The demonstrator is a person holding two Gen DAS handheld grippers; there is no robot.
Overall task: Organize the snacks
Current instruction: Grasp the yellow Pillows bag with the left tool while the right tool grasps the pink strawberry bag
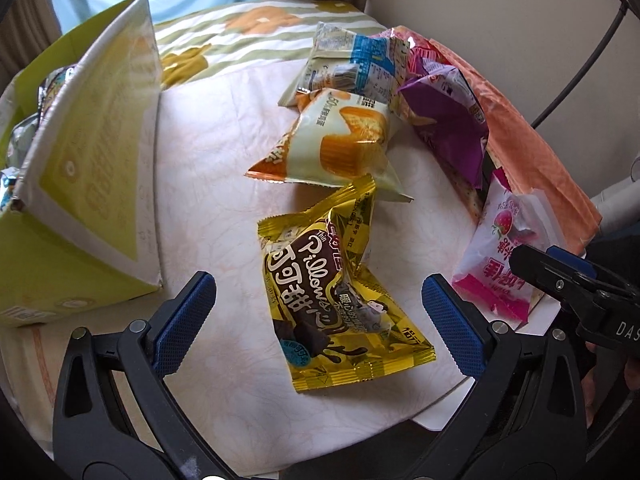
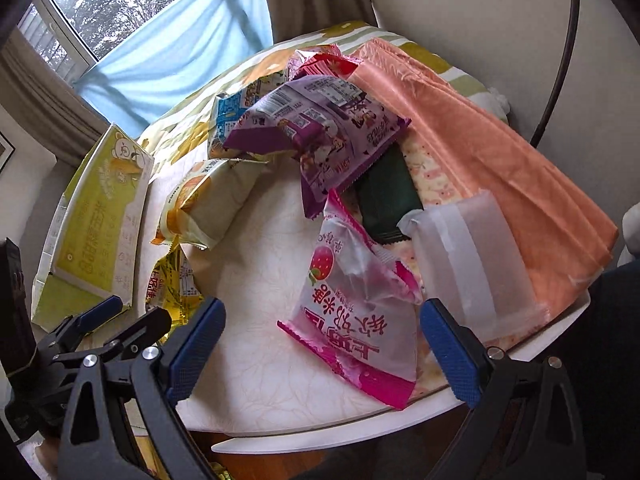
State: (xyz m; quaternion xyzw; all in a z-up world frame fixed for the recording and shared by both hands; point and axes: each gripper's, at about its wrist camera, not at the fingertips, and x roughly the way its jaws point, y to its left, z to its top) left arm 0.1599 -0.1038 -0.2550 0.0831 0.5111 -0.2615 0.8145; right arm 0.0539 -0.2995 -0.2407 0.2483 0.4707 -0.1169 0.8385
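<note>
My left gripper [image 1: 320, 320] is open, its jaws either side of a yellow chocolate pillow packet [image 1: 336, 296] lying on the white table [image 1: 208, 184]. My right gripper [image 2: 322, 344] is open around the near end of a pink and white strawberry packet [image 2: 356, 312], which also shows in the left wrist view [image 1: 500, 264]. An orange and cream packet [image 1: 340, 144] [image 2: 208, 204], a blue and white packet [image 1: 356, 64] and a purple packet [image 2: 320, 128] lie further back. An open green cardboard box [image 1: 92, 184] [image 2: 96, 220] with packets inside stands at the left.
A folded orange cloth [image 2: 480, 148] lies along the table's right side, with a dark green packet [image 2: 384, 196] and a translucent plastic container [image 2: 476, 264] beside it. A window with a blue curtain [image 2: 172, 60] is behind. The table's near edge [image 2: 360, 432] is close to both grippers.
</note>
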